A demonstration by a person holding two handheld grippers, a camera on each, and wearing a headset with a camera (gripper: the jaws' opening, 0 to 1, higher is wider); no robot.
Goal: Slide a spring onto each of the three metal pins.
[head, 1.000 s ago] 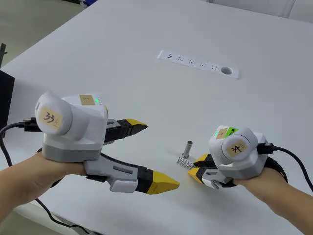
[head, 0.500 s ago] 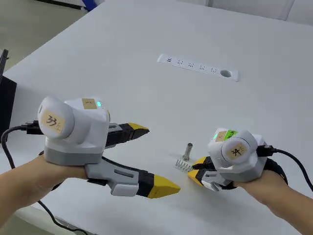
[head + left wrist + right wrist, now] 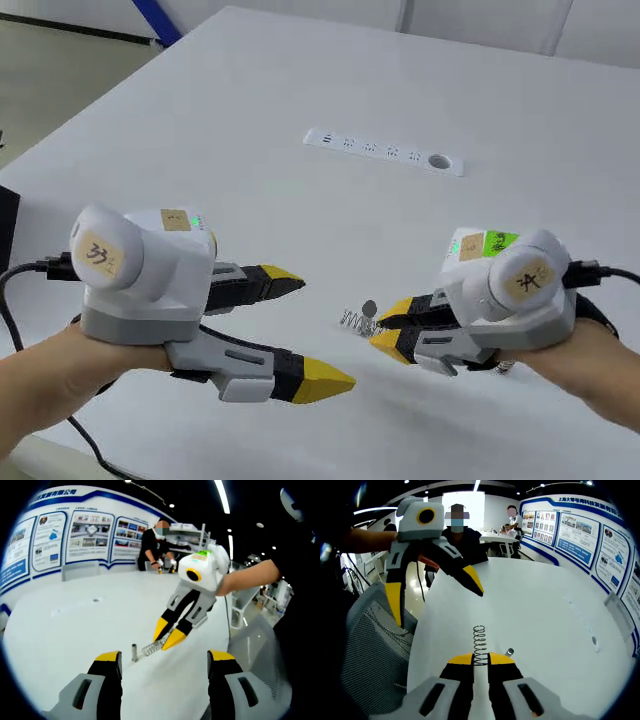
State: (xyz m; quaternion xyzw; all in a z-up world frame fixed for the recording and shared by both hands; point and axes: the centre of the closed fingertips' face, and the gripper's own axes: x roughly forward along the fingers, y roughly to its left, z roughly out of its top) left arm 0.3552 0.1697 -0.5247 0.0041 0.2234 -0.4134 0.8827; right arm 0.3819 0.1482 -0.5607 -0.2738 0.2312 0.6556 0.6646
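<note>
A short metal pin (image 3: 134,651) stands upright on the white table (image 3: 250,120); its top (image 3: 369,309) shows just behind the right gripper's tips. My right gripper (image 3: 383,332) is shut on one end of a small coil spring (image 3: 355,320), which sticks out leftward past its yellow tips. In the right gripper view the spring (image 3: 479,642) rises straight from the closed gripper (image 3: 479,659), with the pin (image 3: 509,652) just right of it. My left gripper (image 3: 312,332) hovers open to the left, with nothing between its jaws (image 3: 163,662). The spring (image 3: 150,649) hangs close beside the pin.
A white power strip (image 3: 383,152) lies further back on the table. People stand at a far bench (image 3: 160,555) and wall posters hang behind. A cable (image 3: 30,265) trails from the left gripper. The table's near edge runs just below both hands.
The right gripper has risen and turned, lifting the spring off the table beside the pin. The left gripper stays open in about the same place. The head camera has shifted.
</note>
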